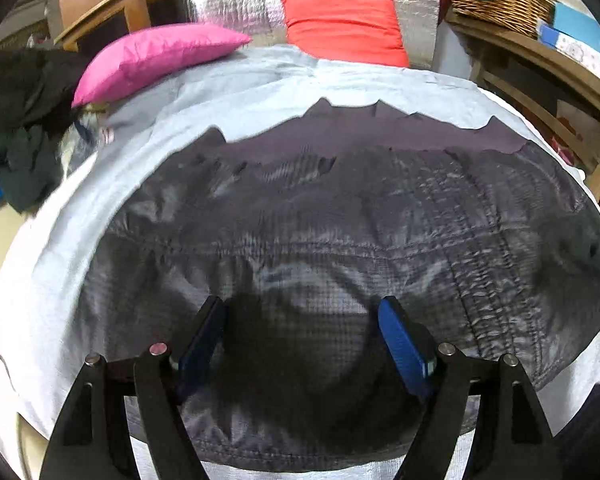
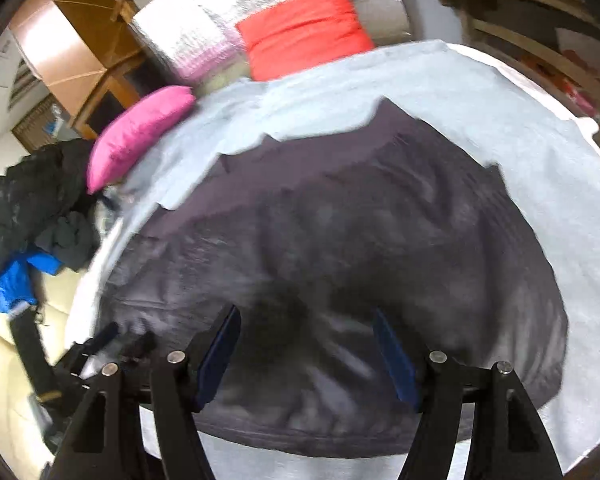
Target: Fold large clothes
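Both the left gripper (image 1: pixel 300 320) and right gripper (image 2: pixel 304 336) hover spread and empty above the dark grey quilted jacket (image 1: pixel 340 232), probably mid-fold; next, pinching an edge.

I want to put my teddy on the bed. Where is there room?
Bare sheet lies between the dark garment and the pink pillow and red pillow. The clothes pile on the left is crowded.
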Motion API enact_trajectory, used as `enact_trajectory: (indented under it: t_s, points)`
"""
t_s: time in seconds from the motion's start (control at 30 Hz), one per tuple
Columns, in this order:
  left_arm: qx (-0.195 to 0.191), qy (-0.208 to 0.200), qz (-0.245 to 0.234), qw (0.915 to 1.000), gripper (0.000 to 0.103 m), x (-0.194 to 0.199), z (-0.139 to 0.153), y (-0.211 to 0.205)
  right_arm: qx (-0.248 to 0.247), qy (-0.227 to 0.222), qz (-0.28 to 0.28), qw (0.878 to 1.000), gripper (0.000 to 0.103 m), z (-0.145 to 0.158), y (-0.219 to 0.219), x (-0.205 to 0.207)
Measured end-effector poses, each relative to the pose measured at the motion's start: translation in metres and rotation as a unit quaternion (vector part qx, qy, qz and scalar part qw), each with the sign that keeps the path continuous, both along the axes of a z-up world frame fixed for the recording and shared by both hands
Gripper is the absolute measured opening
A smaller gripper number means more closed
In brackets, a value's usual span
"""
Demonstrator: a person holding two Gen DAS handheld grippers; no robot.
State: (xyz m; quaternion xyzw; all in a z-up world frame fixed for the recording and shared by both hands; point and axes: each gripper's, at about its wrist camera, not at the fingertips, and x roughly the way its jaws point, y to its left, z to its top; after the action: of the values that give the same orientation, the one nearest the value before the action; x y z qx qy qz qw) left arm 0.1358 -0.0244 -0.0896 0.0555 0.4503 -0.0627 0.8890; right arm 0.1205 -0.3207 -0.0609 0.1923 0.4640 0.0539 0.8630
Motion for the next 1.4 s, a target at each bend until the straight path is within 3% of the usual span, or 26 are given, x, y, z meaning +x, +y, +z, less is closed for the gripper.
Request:
enact_trajectory:
  t_s: [0.1, 0.27, 0.37, 0.47, 0.63, 0.77, 1.0, 1.3, 1.4]
  points:
    - [0.008, -0.001, -0.001, 1.0000, 0.081, 0.001, -0.001, -0.002, -0.006, -0.003, 0.004, 1.000, 0.072, -0.016, -0.004, 0.000]
    - [0.002, 0.001, 0.003, 1.0000, 0.080, -0.004, 0.006, 0.003, 0.001, -0.026, -0.008, 1.000, 0.072, -0.001, 0.002, -0.009]
    - [-0.002, 0.002, 0.006, 1.0000, 0.080, -0.008, 0.006, 0.006, -0.020, -0.045, -0.010, 0.999, 0.075, 0.004, 0.007, -0.024]
    - [-0.007, 0.006, 0.008, 0.9999, 0.080, -0.012, 0.010, 0.008, -0.041, -0.019, 0.002, 0.999, 0.078, -0.014, 0.010, -0.022]
    - [-0.016, -0.028, 0.012, 0.9994, 0.081, -0.039, 0.036, 0.016, -0.075, -0.061, 0.012, 0.995, 0.078, 0.018, 0.031, -0.042]
    - [-0.012, -0.056, 0.013, 0.9983, 0.089, -0.072, 0.055, 0.018, -0.123, -0.098, 0.021, 0.987, 0.080, 0.040, 0.059, -0.073]
    - [-0.039, -0.087, 0.041, 0.9946, 0.095, -0.107, 0.082, 0.026, -0.162, -0.098, 0.010, 0.982, 0.085, 0.041, 0.088, -0.118]
    - [-0.024, -0.112, 0.038, 0.9926, 0.099, -0.135, 0.099, 0.023, -0.197, -0.122, -0.012, 0.973, 0.102, 0.051, 0.098, -0.154]
    - [-0.029, -0.114, 0.036, 0.9925, 0.099, -0.142, 0.103, 0.023, -0.198, -0.129, -0.019, 0.971, 0.103, 0.055, 0.096, -0.163]
